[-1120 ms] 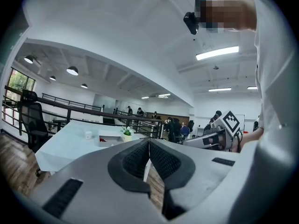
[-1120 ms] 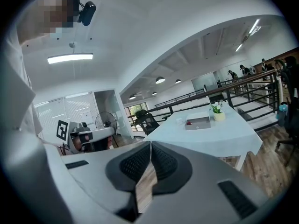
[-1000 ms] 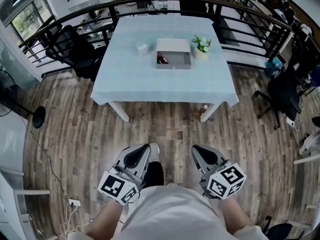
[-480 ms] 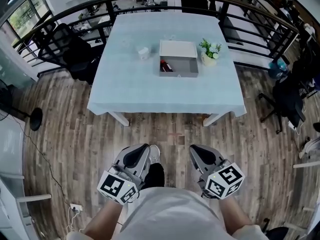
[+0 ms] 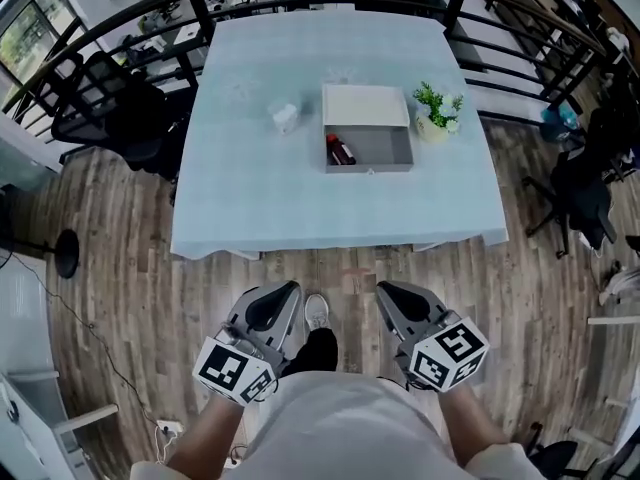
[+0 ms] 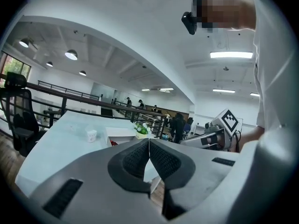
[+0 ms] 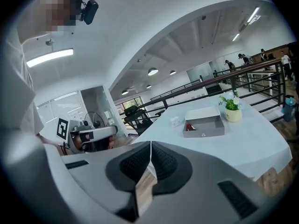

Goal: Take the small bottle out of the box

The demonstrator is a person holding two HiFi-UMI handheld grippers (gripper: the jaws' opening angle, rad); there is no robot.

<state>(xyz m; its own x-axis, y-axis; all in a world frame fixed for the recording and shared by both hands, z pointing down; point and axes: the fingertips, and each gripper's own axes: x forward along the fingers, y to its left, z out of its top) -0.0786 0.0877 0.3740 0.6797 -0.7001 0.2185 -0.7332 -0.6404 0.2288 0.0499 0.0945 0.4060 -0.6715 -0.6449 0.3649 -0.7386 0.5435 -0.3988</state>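
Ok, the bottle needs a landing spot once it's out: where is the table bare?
Bare: the tablecloth strip between the box and the near edge, and left of the white cup. Crowded: box's right side, where the plant stands close.

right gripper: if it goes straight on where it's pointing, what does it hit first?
Probably the near edge of the light blue tablecloth. The right gripper, jaws shut and empty, aims left of the open box holding the small bottle, and I see nothing in between. Depth is unclear, so treat this as a guess.
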